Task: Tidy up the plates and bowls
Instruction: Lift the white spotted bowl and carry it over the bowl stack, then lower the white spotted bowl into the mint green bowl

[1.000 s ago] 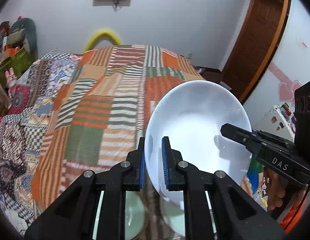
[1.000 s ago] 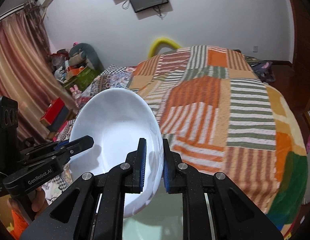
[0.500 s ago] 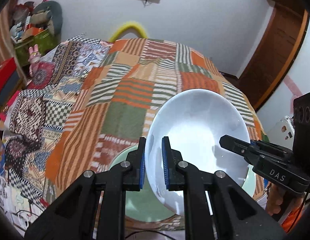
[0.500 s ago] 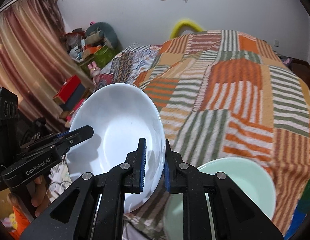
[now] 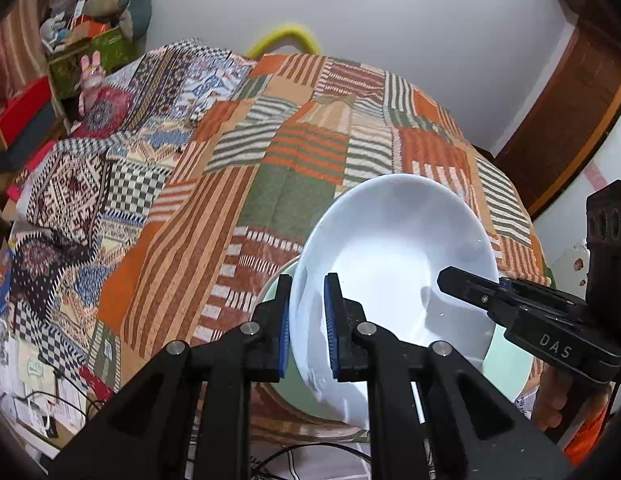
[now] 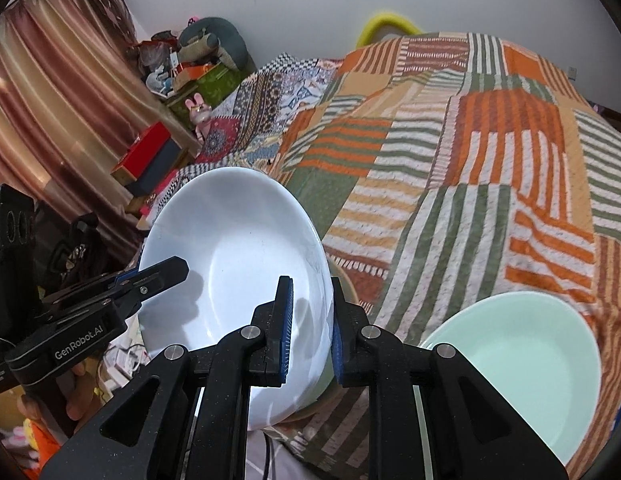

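Note:
A white bowl [image 5: 390, 256] hangs tilted over the near edge of the quilt-covered bed, held by both grippers on opposite sides. My left gripper [image 5: 306, 320] is shut on its left rim. My right gripper [image 6: 310, 328] is shut on the right rim of the white bowl [image 6: 238, 256]. In the left wrist view a pale green bowl [image 5: 506, 364] lies on the quilt directly under the white one. The right wrist view shows a pale green bowl [image 6: 510, 344] on the quilt to the right of my fingers, and a tan rim [image 6: 346, 284] just behind the white bowl.
The striped patchwork quilt [image 5: 294, 152] covers the bed up to the far wall. Boxes and soft toys [image 6: 182, 80] are piled at the left by a curtain. A brown door [image 5: 570, 112] stands at the right. Cables and papers [image 5: 50, 400] lie on the floor below the bed edge.
Both grippers have carried the white bowl lower and toward the bed's near edge. The pale green bowl has come into view beneath it and beside it.

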`<act>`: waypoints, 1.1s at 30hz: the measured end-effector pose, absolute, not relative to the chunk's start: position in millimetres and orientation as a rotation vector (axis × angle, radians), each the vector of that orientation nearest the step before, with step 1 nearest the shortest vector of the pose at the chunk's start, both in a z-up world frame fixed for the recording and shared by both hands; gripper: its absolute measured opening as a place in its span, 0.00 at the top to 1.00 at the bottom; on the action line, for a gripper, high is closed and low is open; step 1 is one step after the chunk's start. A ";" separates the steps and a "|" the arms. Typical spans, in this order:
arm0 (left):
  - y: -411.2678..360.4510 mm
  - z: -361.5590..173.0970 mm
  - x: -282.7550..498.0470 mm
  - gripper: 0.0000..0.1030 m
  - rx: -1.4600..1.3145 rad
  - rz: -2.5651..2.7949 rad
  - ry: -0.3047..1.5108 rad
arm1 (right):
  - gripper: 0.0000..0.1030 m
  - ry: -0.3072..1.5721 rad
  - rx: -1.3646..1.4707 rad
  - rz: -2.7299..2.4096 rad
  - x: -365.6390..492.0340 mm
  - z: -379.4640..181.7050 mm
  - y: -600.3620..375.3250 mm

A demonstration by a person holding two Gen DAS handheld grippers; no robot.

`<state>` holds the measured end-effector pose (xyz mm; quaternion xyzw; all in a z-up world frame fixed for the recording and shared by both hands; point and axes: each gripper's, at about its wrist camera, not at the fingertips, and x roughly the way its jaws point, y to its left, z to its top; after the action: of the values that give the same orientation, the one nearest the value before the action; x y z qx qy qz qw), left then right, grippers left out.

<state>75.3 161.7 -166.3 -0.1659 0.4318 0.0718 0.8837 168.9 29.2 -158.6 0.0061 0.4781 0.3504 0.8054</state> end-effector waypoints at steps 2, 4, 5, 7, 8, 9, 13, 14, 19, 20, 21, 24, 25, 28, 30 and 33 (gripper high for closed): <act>164.3 -175.1 74.5 0.87 -0.361 0.155 0.916 | 0.84 1.038 -0.004 0.750 167.6 -163.5 33.2; 165.9 -183.9 73.4 0.86 -0.368 0.162 0.933 | 0.84 1.048 -0.024 0.748 166.3 -168.1 36.3; 166.8 -186.9 72.5 0.87 -0.369 0.165 0.938 | 0.84 1.052 -0.035 0.745 165.3 -170.6 37.9; 167.7 -195.4 72.7 0.87 -0.380 0.167 0.957 | 0.84 1.057 -0.051 0.738 163.9 -175.2 40.2; 168.2 -198.7 73.0 0.87 -0.385 0.167 0.966 | 0.84 1.057 -0.061 0.733 163.2 -177.6 41.1; 168.5 -202.3 73.0 0.86 -0.388 0.167 0.974 | 0.84 1.058 -0.067 0.730 162.9 -179.1 41.5; 167.6 -210.7 72.9 0.86 -0.375 0.175 0.992 | 0.84 1.083 -0.075 0.726 163.2 -187.2 42.2; 167.4 -212.1 72.5 0.86 -0.370 0.180 0.994 | 0.84 1.088 -0.075 0.726 163.1 -188.5 42.3; 170.8 -219.8 71.5 0.86 -0.385 0.187 1.008 | 0.84 1.110 -0.083 0.734 162.5 -194.3 45.4; 172.1 -221.0 70.5 0.86 -0.384 0.196 1.005 | 0.84 1.112 -0.086 0.735 162.5 -195.1 46.2; 172.2 -220.6 70.3 0.86 -0.377 0.209 1.004 | 0.84 1.109 -0.091 0.734 162.0 -195.3 47.4; 174.7 -219.3 69.1 0.86 -0.364 0.224 0.993 | 0.84 1.083 -0.134 0.726 160.0 -192.6 51.6; 175.4 -219.5 68.8 0.86 -0.368 0.222 0.993 | 0.84 1.079 -0.145 0.728 159.5 -191.9 52.8; 174.9 -222.9 69.6 0.86 -0.366 0.221 0.998 | 0.84 1.065 -0.171 0.724 158.0 -191.5 54.9; 174.6 -225.5 69.7 0.86 -0.369 0.220 1.004 | 0.84 1.059 -0.190 0.722 158.3 -192.4 55.5; 175.2 -226.8 69.5 0.86 -0.376 0.218 1.007 | 0.84 1.064 -0.196 0.726 159.4 -192.2 55.5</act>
<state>69.5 175.2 -226.8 -0.1787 0.4788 0.1034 0.8533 159.4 55.5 -192.2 -0.0914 0.4950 0.3377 0.7953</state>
